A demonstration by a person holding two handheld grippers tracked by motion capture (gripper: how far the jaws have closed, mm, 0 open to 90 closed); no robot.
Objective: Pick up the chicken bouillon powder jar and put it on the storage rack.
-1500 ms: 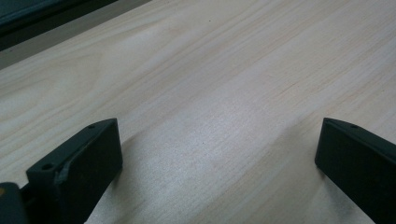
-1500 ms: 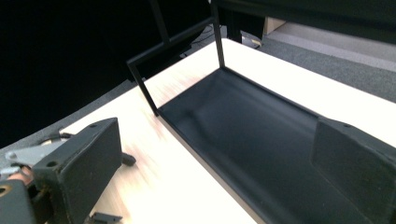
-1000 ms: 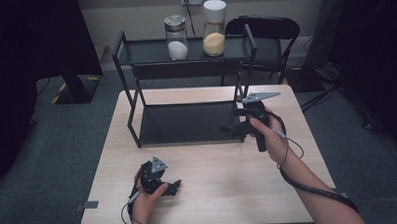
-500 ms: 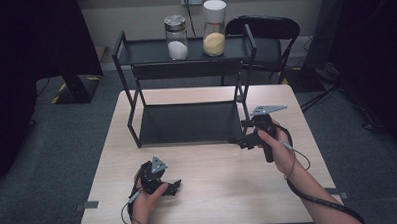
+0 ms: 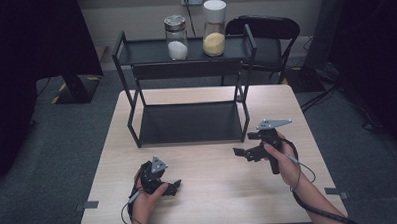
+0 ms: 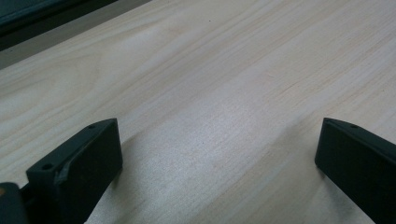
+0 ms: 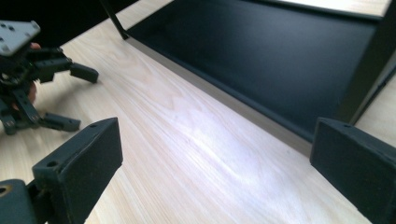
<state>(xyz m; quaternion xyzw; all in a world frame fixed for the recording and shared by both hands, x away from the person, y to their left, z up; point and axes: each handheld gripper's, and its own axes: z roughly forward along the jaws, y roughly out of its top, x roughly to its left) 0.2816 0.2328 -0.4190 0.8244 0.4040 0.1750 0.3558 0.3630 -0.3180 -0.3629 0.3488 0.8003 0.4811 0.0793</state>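
The left gripper (image 5: pixel 170 187) rests low over the table (image 5: pixel 214 201) close to its near edge, left of centre, gripped by the left hand (image 5: pixel 144 199). In the left gripper view its jaws stand wide apart with bare wood grain between them; nothing is held.

The right gripper (image 5: pixel 244 154) is held by the right hand (image 5: pixel 284 161) above the right half of the table, just in front of the shelf rack's (image 5: pixel 185 90) near right leg. Its grey three-cornered plate faces up and its jaws point toward the table's left side. In the right gripper view the jaws are spread wide and empty, with bare tabletop between them, the rack's black lower shelf (image 7: pixel 280 56) beyond, and the left gripper at upper left with its own jaws parted.

The black two-tier shelf rack stands on the far half of the table, centred. Its lower shelf is bare.

On the top shelf stand two jars: a jar of white powder (image 5: pixel 176 37) with a metal lid toward the middle, and just beside it, toward the right end, a taller jar of yellow grains (image 5: pixel 214 29) with a white lid.

A black chair (image 5: pixel 269 39) stands on the floor beyond the table's far right corner.
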